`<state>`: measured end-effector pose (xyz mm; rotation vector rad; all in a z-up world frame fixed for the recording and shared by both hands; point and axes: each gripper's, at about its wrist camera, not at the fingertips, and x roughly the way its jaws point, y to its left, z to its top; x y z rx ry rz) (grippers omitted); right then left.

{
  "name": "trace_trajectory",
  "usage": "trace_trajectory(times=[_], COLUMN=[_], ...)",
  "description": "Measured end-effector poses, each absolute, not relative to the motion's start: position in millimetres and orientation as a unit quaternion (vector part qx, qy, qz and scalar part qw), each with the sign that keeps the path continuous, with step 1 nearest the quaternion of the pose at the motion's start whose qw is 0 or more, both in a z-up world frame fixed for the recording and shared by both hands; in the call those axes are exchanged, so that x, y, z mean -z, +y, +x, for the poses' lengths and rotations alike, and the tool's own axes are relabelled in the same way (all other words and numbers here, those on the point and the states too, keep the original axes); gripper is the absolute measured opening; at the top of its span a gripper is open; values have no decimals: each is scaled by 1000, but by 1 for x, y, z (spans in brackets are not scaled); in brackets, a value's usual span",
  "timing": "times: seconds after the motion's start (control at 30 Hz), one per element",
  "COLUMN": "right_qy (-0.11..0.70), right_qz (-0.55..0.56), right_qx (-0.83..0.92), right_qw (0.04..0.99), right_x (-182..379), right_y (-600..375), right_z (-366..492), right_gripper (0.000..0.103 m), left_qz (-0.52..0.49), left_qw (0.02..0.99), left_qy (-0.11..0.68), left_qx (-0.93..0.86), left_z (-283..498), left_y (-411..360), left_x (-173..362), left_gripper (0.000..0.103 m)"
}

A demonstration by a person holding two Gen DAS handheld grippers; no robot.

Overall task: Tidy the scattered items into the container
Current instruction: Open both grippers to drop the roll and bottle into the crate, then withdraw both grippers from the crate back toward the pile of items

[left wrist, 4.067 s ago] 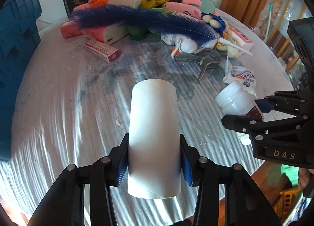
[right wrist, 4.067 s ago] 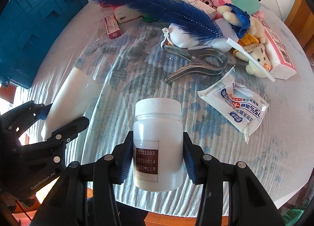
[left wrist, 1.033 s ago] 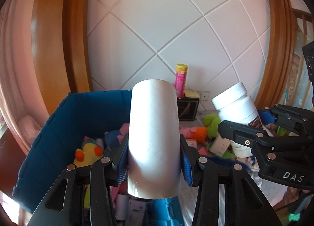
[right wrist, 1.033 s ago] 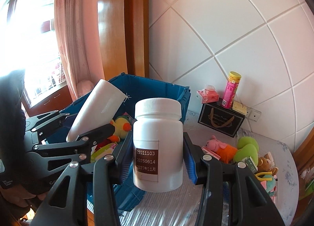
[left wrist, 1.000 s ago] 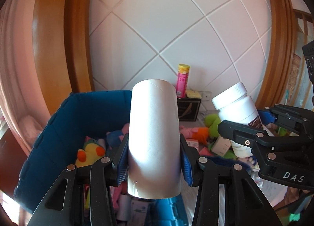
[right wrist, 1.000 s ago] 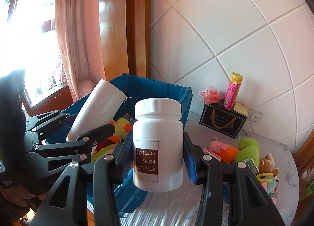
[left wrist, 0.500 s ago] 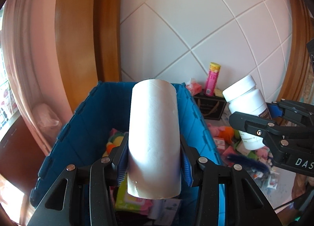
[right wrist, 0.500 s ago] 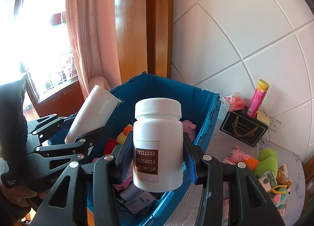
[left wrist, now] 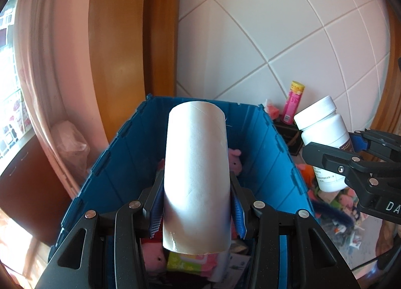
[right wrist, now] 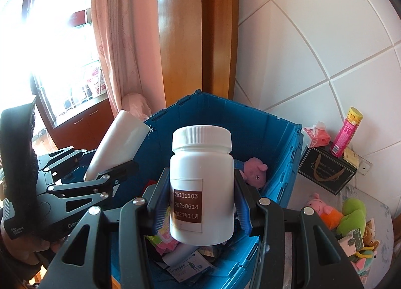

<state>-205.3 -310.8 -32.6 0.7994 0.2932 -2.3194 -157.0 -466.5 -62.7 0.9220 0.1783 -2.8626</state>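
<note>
My left gripper [left wrist: 196,210] is shut on a white cardboard tube [left wrist: 196,171], held upright over the open blue crate [left wrist: 117,161]. The right gripper [right wrist: 201,203] is shut on a white pill bottle [right wrist: 201,178] with a brown date label, above the crate's [right wrist: 283,163] near right part. In the left wrist view the bottle [left wrist: 323,136] and right gripper [left wrist: 351,161] hang at the right, beyond the crate's right wall. The right wrist view has the tube [right wrist: 117,143] and left gripper [right wrist: 100,176] at the left. Inside the crate lie a pink plush pig [right wrist: 253,170], packets and boxes.
A black gift box [right wrist: 325,171] with a pink tube [right wrist: 345,131] and a tissue pack [right wrist: 315,136] stands against the tiled wall. Plush toys [right wrist: 351,216] and small boxes lie on the table at the right. A wooden pillar [right wrist: 198,30] and a pink curtain [right wrist: 120,38] rise behind the crate.
Both grippers have swung left and forward over the crate with their loads; the crate now fills the lower middle of both views and the table's clutter has slid to the right.
</note>
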Motion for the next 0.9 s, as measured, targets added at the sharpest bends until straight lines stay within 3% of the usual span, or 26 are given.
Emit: trace_trajectory(times=[0.03,0.07,0.1,0.17,0.9], right_qy=[110,111,115,113,74], right_qz=[303,299,295,284,288], right_qx=[886,887,890,896,915], right_qw=[333,333,328,323,273], right_x=[32,31,30,29,38], right_y=[-312,-314,-316,-315,-232], right_z=[-205,-205,-205,-205,-190], right_gripper=[46,48,69,103,103], left_qz=[305,303,300,285,293], left_qw=[69,73,76,83,5], left_qy=[63,69,76,88,55], left_qx=[948,948,948,951,954], left_z=[-157,-157,-156,-153,-169], left_y=[-470,-473,-476,-481,-406], left_x=[64,65,65,64,66], left_gripper=[45,52,80,102,102])
